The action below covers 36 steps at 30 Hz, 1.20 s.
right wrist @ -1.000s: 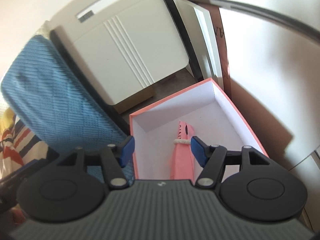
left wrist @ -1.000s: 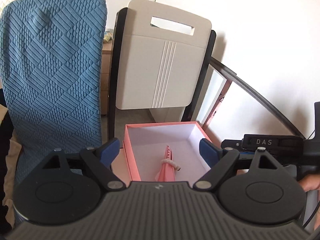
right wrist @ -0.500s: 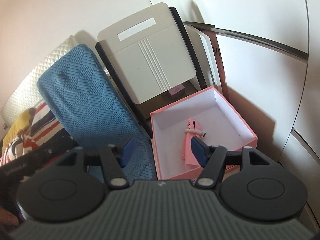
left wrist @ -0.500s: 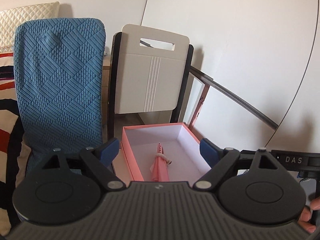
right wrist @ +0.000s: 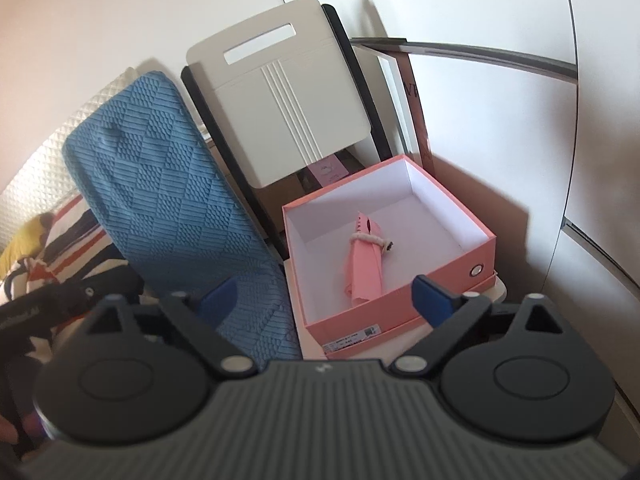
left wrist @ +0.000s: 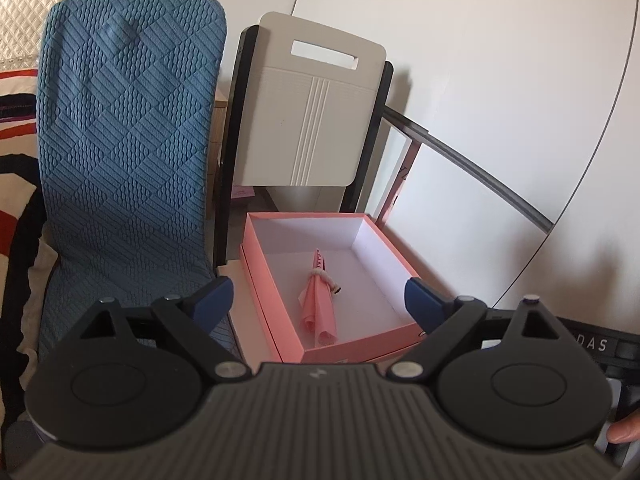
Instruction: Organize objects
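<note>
We see the pink roll (right wrist: 365, 261), tied w/ cord, lying inside the open pink box (right wrist: 394, 312). Left gripper (left wrist: 319, 298) is spread, empty; right gripper (right wrist: 328, 298) is opening, nothing between (box label unreadable; other tool reads "DAS").

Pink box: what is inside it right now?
The pink box holds one rolled pink bag, tied with a cream cord, on its white floor. The near wall hides the nearest strip of floor.
</note>
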Each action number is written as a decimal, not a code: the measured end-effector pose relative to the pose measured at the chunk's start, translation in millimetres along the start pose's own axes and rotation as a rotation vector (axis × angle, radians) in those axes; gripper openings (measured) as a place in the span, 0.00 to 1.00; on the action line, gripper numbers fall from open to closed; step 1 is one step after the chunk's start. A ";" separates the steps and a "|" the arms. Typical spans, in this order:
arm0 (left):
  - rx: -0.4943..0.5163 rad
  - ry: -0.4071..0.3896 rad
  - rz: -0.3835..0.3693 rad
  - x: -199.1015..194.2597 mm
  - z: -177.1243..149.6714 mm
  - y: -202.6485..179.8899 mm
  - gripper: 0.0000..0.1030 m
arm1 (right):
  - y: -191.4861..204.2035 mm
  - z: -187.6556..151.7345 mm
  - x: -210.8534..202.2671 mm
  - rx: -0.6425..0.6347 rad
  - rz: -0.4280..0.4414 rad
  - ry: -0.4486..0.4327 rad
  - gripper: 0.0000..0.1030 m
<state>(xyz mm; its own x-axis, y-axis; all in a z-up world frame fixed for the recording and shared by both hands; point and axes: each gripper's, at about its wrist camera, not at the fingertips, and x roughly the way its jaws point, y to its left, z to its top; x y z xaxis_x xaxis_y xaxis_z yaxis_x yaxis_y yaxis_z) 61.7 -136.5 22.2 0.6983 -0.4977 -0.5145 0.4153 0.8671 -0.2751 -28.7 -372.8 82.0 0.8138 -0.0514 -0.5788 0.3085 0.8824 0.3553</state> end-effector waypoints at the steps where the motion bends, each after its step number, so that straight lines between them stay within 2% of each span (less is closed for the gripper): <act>1: -0.019 0.005 -0.003 3.5 -2.4 3.6 0.92 | -0.8 -2.8 3.6 0.000 -0.008 0.010 1.00; 7: -0.036 0.017 -0.007 21.0 -14.6 12.6 0.92 | -6.8 -19.8 19.3 -0.023 -0.032 0.036 1.00; 16: -0.040 0.036 -0.003 32.9 -21.4 21.4 0.93 | -7.4 -22.3 32.2 -0.009 -0.009 0.050 1.00; 36: -0.048 0.047 0.021 34.0 -28.0 26.1 0.94 | -10.6 -37.4 45.9 -0.019 -0.021 0.095 1.00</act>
<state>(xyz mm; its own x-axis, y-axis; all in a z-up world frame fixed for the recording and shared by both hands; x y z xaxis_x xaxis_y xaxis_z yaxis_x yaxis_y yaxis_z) 80.0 -130.2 -25.3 0.6777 -0.4789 -0.5579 0.3716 0.8779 -0.3021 -13.1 -366.9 24.3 0.7568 -0.0260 -0.6531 0.3144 0.8905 0.3288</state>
